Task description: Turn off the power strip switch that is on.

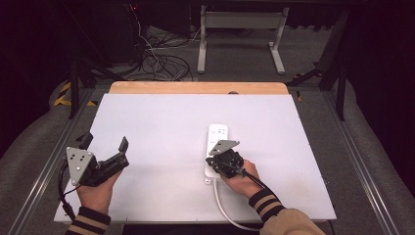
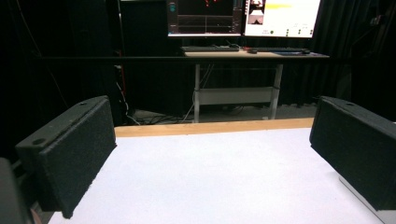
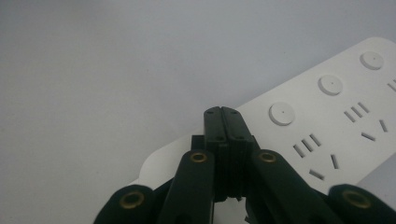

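OK, power strip [image 1: 216, 147] looks rigid, light, slick; grab its long sides. Right gripper [image 3: 227, 122] closed, empty, over it; left gripper [image 1: 105, 143] wide open, empty.

Power strip [image 1: 216, 147] lies right of centre on table [image 1: 156, 147], its cord running to near edge. Right gripper [image 1: 219, 157] sits over strip's near end; left gripper [image 1: 105, 142] near table's left edge, well apart. Desk w/ monitors [image 2: 243, 18] behind.
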`<state>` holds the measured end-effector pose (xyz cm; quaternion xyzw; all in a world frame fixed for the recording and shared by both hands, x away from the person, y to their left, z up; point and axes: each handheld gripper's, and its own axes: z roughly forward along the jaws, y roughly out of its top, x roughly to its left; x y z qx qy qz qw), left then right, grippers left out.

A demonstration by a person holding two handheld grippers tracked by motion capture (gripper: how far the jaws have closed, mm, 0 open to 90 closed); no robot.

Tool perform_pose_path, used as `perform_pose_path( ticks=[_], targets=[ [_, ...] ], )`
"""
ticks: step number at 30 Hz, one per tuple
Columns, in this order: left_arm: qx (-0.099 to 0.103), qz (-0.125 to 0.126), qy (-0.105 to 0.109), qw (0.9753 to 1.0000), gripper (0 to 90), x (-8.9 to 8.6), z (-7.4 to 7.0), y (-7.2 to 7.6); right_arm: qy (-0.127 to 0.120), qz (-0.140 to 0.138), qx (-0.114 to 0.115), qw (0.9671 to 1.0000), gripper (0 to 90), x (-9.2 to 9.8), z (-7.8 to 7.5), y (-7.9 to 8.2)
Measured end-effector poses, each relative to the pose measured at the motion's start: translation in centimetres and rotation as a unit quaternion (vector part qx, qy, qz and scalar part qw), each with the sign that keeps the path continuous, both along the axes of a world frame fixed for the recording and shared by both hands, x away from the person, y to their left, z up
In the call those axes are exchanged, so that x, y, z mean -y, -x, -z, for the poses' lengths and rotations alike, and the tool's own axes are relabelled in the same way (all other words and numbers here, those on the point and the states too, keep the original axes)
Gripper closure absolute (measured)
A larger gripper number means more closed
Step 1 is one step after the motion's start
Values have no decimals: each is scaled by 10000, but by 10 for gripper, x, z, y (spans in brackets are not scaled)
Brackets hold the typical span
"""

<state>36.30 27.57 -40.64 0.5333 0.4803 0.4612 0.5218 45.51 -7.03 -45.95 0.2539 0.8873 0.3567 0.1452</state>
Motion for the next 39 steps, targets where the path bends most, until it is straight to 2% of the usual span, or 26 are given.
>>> perform_pose_path(
  ticks=[29, 39],
  targets=[
    [-66, -5, 67, 10000, 11, -1, 1, -2, -100, -7, -116, 9999, 900, 2, 0, -3],
    [-44, -11, 64, 10000, 11, -2, 1, -1, -73, -9, -80, 9999, 900, 2, 0, -2]
  ],
)
